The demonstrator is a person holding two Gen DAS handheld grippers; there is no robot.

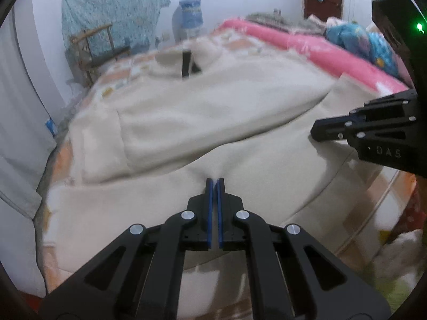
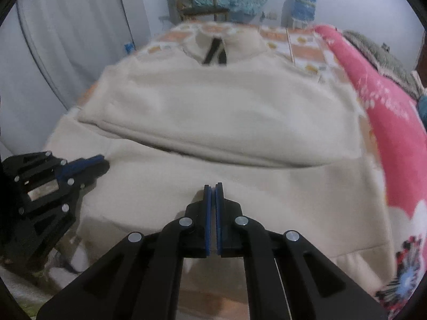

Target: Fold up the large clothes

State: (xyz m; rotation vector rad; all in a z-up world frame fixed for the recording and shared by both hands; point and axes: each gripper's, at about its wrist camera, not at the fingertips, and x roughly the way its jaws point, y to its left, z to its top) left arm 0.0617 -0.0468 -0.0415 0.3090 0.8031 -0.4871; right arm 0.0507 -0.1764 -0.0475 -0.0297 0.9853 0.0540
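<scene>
Item: cream fleece zip-neck pullover (image 2: 229,112), flat on patterned bed sheet (image 2: 301,45). Sleeves folded across body; lengthwise fold pending. Left gripper (image 1: 214,182), right gripper (image 2: 213,186): 2 sets of jaws pressed together, each pinching hem-side fabric.

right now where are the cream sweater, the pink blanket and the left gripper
cream sweater (image 2: 226,112), right wrist view, middle of its folded-over body
pink blanket (image 2: 395,144), right wrist view, its flat top
left gripper (image 1: 214,182), left wrist view, between its closed fingertips

A pink blanket (image 1: 307,45) lies along the bed (patterned sheet (image 2: 301,42)), wooden chair (image 1: 93,45) beyond.
</scene>
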